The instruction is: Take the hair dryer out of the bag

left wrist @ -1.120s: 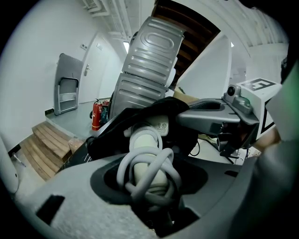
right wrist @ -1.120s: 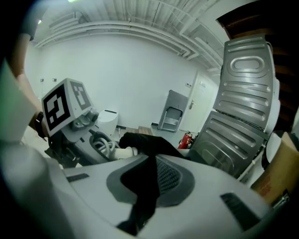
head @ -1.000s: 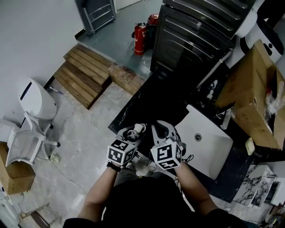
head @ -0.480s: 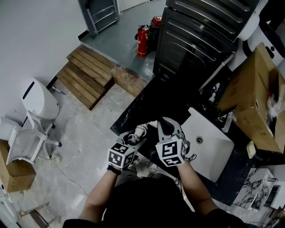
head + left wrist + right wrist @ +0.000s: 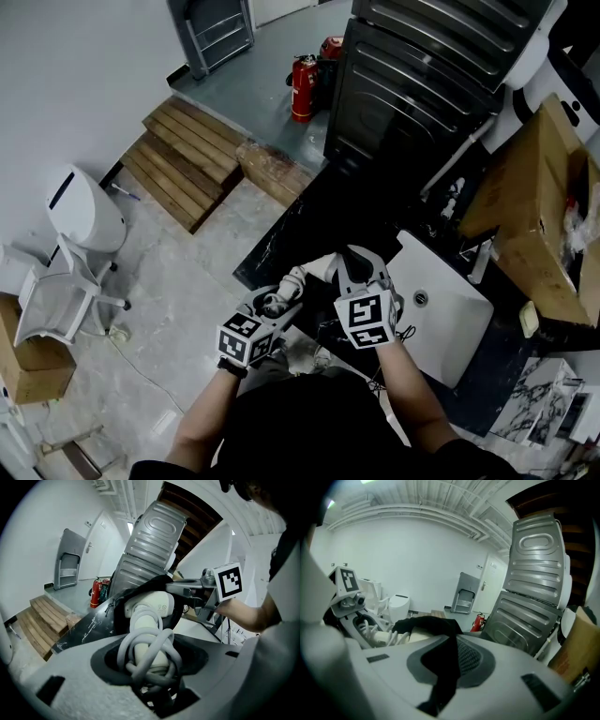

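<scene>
Your forearms sat close together at lower center. Your left gripper (image 5: 277, 302) clamped the hair dryer (image 5: 150, 607); your right gripper (image 5: 352, 267) pinched the bag (image 5: 446, 667).

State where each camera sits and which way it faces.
Head view: on the person's head, facing steeply down at the left claw, right claw, both forearms.
Left gripper view: on the left claw, looking along its jaws, closed on the hair dryer handle; right claw beyond.
Right gripper view: on the right claw, looking along its jaws, shut on the black bag; left claw at left.
Shared: all show the hair dryer and fire extinguisher.
</scene>
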Demonstrator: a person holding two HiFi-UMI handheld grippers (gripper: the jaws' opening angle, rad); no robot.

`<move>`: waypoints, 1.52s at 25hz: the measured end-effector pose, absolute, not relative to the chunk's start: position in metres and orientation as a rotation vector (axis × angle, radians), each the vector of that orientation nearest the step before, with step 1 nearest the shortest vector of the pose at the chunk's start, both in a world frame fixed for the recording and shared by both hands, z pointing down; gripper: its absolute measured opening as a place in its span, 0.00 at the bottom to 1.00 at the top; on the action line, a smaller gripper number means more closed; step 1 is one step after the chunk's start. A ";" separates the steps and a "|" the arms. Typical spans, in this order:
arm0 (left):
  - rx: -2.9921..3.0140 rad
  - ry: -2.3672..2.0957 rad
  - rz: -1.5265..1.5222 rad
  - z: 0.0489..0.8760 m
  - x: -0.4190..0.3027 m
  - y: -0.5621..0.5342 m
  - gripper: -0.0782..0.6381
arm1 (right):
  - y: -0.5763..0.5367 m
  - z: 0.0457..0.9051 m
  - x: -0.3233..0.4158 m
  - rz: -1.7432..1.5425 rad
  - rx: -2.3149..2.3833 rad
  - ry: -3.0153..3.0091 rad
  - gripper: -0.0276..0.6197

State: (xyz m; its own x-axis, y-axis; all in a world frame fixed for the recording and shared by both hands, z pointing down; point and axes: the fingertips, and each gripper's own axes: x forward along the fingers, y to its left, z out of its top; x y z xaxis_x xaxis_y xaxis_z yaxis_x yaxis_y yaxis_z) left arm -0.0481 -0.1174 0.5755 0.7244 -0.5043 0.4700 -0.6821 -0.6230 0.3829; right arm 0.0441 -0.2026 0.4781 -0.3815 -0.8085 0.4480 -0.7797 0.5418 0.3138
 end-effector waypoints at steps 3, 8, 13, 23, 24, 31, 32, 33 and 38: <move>2.385 -0.893 0.410 0.571 -0.051 -0.113 0.45 | -0.206 0.478 0.050 -0.058 1.292 -2.213 0.09; 2.404 -0.869 0.402 0.565 -0.052 -0.109 0.45 | -0.210 0.481 0.058 -0.041 1.307 -2.195 0.09; 2.416 -0.858 0.362 0.556 -0.051 -0.107 0.45 | -0.212 0.485 0.063 -0.037 1.314 -2.178 0.09; 2.457 -0.818 0.300 0.533 -0.053 -0.093 0.45 | -0.217 0.487 0.073 -0.008 1.352 -2.152 0.09; 2.460 -0.820 0.293 0.531 -0.054 -0.093 0.45 | -0.218 0.488 0.074 -0.010 1.353 -2.148 0.09; 2.467 -0.855 0.263 0.522 -0.061 -0.094 0.45 | -0.212 0.496 0.067 -0.004 1.326 -2.145 0.09; 2.468 -0.861 0.258 0.520 -0.062 -0.094 0.45 | -0.211 0.497 0.066 -0.005 1.320 -2.146 0.09; 2.468 -0.867 0.252 0.518 -0.063 -0.095 0.45 | -0.209 0.497 0.064 -0.007 1.314 -2.148 0.09; 2.456 -0.900 0.210 0.512 -0.072 -0.097 0.45 | -0.200 0.503 0.055 -0.002 1.284 -2.159 0.09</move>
State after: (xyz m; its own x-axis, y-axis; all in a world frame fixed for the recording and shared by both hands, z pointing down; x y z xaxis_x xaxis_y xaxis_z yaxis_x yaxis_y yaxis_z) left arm -0.0721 -0.0973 0.5124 0.7680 -0.5606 0.3096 -0.6398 -0.6492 0.4114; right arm 0.0552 -0.1996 0.5029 -0.3358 -0.7948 0.5055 -0.7938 0.5277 0.3023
